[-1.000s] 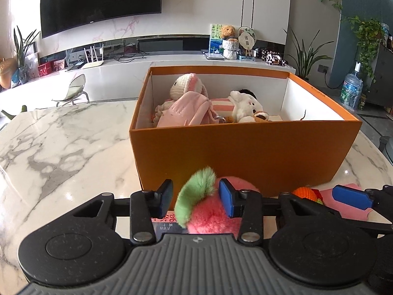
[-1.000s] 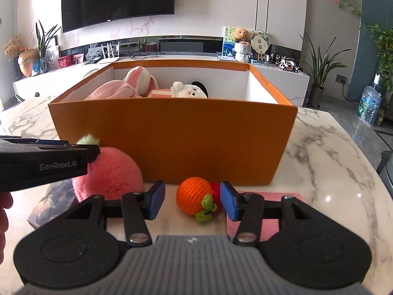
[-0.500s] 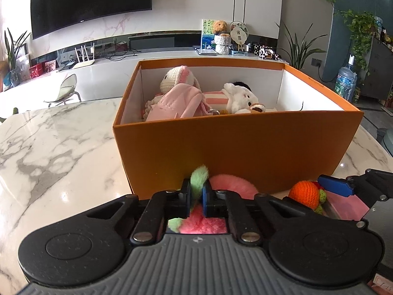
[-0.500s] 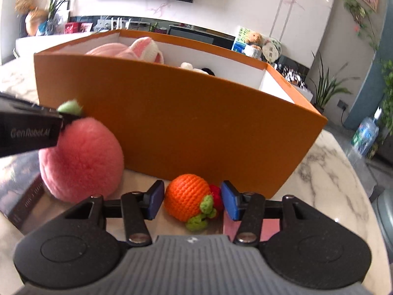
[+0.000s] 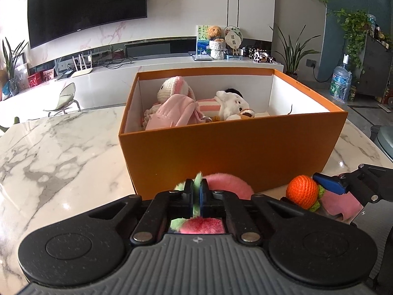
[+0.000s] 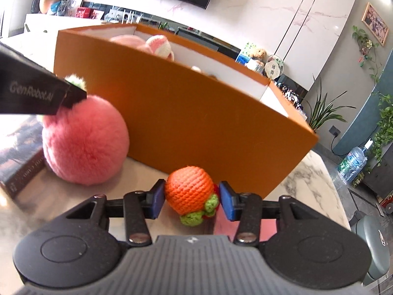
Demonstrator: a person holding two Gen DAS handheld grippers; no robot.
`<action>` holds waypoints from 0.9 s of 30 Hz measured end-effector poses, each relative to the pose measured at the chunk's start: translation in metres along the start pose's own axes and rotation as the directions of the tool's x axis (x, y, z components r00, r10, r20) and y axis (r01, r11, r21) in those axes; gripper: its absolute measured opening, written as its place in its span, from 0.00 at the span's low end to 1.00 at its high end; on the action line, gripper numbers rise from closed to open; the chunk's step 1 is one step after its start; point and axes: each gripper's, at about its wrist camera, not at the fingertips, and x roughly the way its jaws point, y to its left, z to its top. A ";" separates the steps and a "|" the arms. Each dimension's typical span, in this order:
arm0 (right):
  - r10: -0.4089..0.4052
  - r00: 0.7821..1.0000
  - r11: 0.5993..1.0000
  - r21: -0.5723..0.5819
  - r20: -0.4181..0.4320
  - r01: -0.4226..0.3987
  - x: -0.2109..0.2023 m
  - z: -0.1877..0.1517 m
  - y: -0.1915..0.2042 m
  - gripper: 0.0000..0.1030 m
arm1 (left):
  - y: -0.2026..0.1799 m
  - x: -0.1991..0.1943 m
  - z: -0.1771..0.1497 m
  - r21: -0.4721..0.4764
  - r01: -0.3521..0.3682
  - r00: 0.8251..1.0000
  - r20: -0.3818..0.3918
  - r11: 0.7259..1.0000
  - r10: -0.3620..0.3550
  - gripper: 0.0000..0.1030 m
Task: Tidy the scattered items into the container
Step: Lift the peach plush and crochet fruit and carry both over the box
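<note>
The orange box (image 5: 233, 152) stands on the marble table, holding plush toys. Just in front of it lies a fluffy pink plush fruit (image 5: 228, 184) with a green leaf. My left gripper (image 5: 196, 191) is shut on that leaf; its black finger (image 6: 49, 95) shows above the pink plush fruit (image 6: 86, 145) in the right wrist view. A crocheted orange fruit (image 6: 189, 189) with green leaves sits on the table between the blue pads of my right gripper (image 6: 192, 201). Those jaws are closing, with a narrow gap left on the right side. The crocheted orange fruit (image 5: 302, 193) also shows beside the right gripper's blue pad (image 5: 329, 184).
Inside the box lie a pink-and-white rabbit plush (image 5: 176, 108) and a white dog plush (image 5: 231, 105). A dark book (image 6: 19, 157) lies at the left under the pink fruit. A flat pink item (image 5: 341, 204) lies under the right gripper. Marble table (image 5: 61, 152) stretches to the left.
My left jaws closed from wide open onto the green leaf. My right gripper rolled, sank a little closer around the orange fruit, and its pads narrowed slightly.
</note>
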 end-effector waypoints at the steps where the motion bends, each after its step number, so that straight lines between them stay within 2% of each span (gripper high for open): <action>1: 0.000 1.000 1.000 0.003 0.006 0.000 -0.003 0.001 -0.001 0.48 | -0.001 -0.003 0.001 0.002 0.001 1.000 0.007 1.000 -0.001 0.04; 12: 0.018 0.998 0.997 0.070 0.062 -0.023 -0.050 0.012 -0.015 0.48 | -0.010 -0.048 0.009 0.041 0.011 0.995 0.095 0.999 -0.014 0.04; 21: 0.069 0.990 0.983 0.159 0.119 -0.087 -0.103 0.021 -0.029 0.48 | -0.019 -0.080 0.022 0.082 0.023 0.986 0.161 0.996 -0.036 0.03; 27: 0.106 0.983 0.973 0.190 0.151 -0.134 -0.123 0.030 -0.040 0.48 | -0.024 -0.093 0.037 0.106 0.024 0.978 0.204 0.994 -0.045 0.03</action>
